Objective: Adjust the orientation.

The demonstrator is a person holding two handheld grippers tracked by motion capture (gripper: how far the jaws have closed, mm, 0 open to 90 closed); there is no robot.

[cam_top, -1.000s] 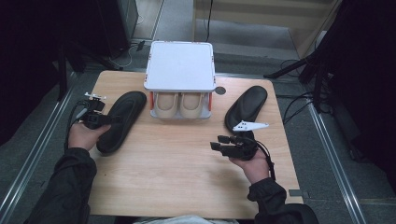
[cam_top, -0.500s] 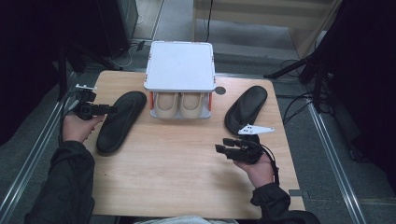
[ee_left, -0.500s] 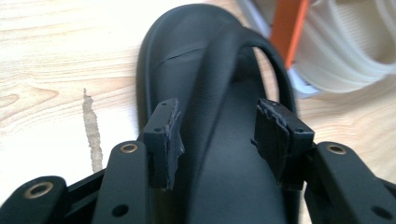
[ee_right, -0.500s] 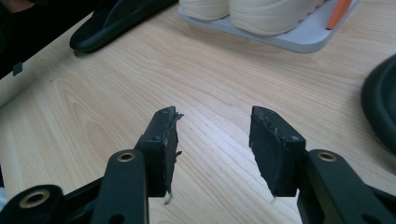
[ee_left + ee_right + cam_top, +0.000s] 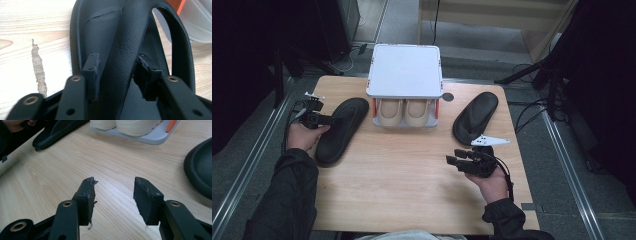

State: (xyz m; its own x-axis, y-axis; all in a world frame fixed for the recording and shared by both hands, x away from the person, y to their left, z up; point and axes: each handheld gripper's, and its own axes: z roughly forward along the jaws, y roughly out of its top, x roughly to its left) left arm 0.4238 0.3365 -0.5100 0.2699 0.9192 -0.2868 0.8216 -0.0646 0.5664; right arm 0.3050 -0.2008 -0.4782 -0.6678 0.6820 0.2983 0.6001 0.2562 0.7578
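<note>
Lab: wooden table (image 5: 412, 190), floor rails (image 5: 569, 175), cables (image 5: 532, 107)

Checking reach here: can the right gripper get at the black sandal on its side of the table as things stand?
Probably yes. The right gripper is open over bare table, and the right sandal lies just beyond it with nothing between.

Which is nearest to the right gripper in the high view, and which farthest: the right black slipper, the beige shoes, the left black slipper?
From the right gripper:
1. Right black slipper, just behind it.
2. Beige shoes, under the white rack, centre.
3. Left black slipper, across the table.
</note>
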